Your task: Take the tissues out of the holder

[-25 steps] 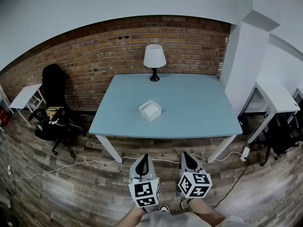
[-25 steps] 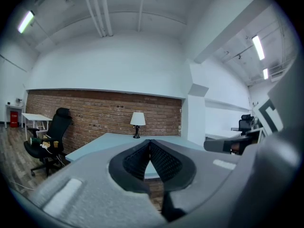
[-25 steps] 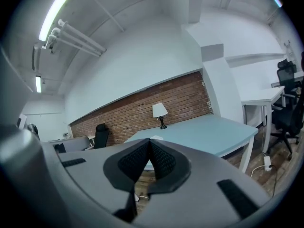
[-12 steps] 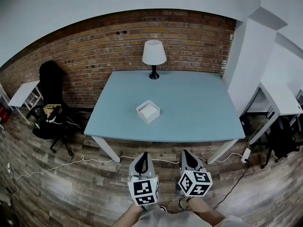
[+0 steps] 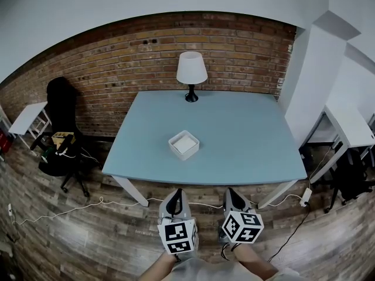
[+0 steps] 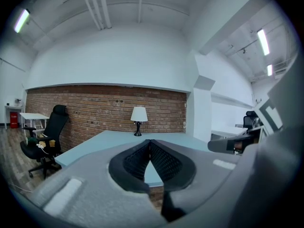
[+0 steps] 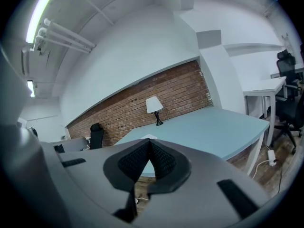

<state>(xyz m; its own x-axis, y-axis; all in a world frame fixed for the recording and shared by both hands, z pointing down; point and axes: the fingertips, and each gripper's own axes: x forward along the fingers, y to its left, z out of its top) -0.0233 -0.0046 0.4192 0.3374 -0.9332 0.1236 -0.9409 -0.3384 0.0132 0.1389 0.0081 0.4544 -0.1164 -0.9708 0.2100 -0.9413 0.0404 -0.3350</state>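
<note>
A square white tissue holder [image 5: 184,144] with white tissues in it sits on the light blue table [image 5: 234,139], left of its middle and towards the near edge. Both grippers are held side by side over the wooden floor, short of the table's near edge. My left gripper [image 5: 179,192] is shut with nothing between its jaws; its tips meet in the left gripper view [image 6: 150,141]. My right gripper [image 5: 228,191] is also shut and empty, jaw tips together [image 7: 149,141]. A corner of the holder [image 7: 148,137] peeks just above the right jaws.
A white-shaded lamp [image 5: 191,75] stands at the table's far edge before a brick wall. A black office chair [image 5: 61,127] and a small white table [image 5: 26,119] are at the left, white desks [image 5: 351,127] and a dark chair at the right. Cables [image 5: 76,206] run across the floor.
Both grippers and the head have come closer to the table; the table and holder look a little larger and lower in the head view. Both grippers stay shut.
</note>
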